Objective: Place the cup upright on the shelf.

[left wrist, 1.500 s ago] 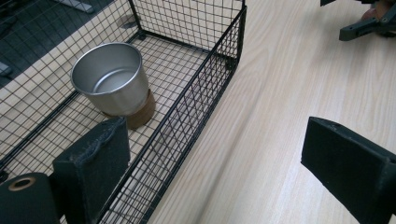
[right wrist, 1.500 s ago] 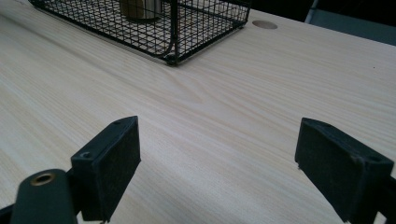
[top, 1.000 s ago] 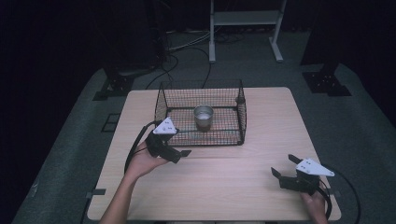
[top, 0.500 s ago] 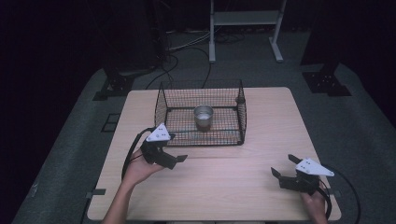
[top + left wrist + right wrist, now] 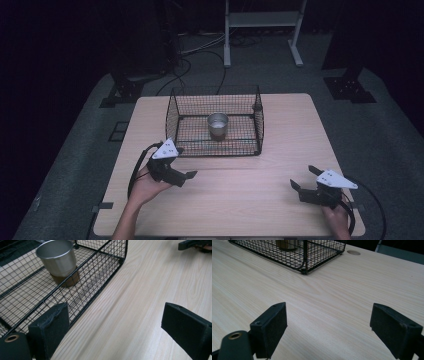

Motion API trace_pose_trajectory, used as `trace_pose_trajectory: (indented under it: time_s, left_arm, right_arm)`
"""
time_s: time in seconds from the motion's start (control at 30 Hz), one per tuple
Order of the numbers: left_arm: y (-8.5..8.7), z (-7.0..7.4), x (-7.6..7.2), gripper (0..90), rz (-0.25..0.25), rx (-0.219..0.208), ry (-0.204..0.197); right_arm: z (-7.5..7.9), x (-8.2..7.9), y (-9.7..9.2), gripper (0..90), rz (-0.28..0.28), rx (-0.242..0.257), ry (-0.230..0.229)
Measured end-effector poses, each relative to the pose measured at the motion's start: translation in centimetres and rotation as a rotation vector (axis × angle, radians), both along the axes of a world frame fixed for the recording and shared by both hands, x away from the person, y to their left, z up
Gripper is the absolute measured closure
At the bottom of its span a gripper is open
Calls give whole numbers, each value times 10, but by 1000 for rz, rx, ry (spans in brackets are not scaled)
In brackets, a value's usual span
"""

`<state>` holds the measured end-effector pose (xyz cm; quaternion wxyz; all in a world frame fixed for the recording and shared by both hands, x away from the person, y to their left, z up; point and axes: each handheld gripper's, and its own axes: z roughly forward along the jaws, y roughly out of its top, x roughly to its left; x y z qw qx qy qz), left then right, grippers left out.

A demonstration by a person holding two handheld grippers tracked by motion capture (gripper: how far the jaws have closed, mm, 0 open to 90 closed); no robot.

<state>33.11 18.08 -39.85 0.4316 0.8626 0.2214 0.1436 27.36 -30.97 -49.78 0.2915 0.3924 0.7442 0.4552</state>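
High view, one cup [image 5: 217, 125], one basket [image 5: 172, 117]

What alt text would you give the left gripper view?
An open hand-held gripper hovers over a pale wooden table beside a black wire basket. Inside the basket stands an upright metal cup on a brown base.

Dim room, dark walls. Pale wooden table [image 5: 280, 200] on grey floor mat [image 5: 380, 140]. White metal frame [image 5: 262, 20] stood far behind; cables [image 5: 200, 50] trailed across floor.
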Motion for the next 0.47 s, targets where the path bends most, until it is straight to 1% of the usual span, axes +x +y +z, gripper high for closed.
trace_pose_trajectory:
  time_s: [0.03,0.17,0.3,0.37,0.4,0.43,0.47]
  left_arm:
    - [2,-1,-2,70,8,-12,-2]
    - [6,-4,-6,70,10,-22,-4]
    - [9,-7,-12,70,28,-37,-23]
    - [10,-10,-16,70,35,-48,-28]
    - [11,-12,-19,70,43,-46,-37]
    - [13,-14,-21,70,48,-56,-40]
    - [13,-14,-21,70,48,-56,-40]
  right_arm:
    - [0,0,0,134,0,0,0]
    - [0,0,0,135,1,0,0]
    - [0,0,0,134,-2,1,0]
    - [0,0,-1,135,0,16,0]
    - [0,0,-2,135,0,23,-1]
    - [0,0,-3,134,-3,38,0]
    - [0,0,-3,134,-3,38,0]
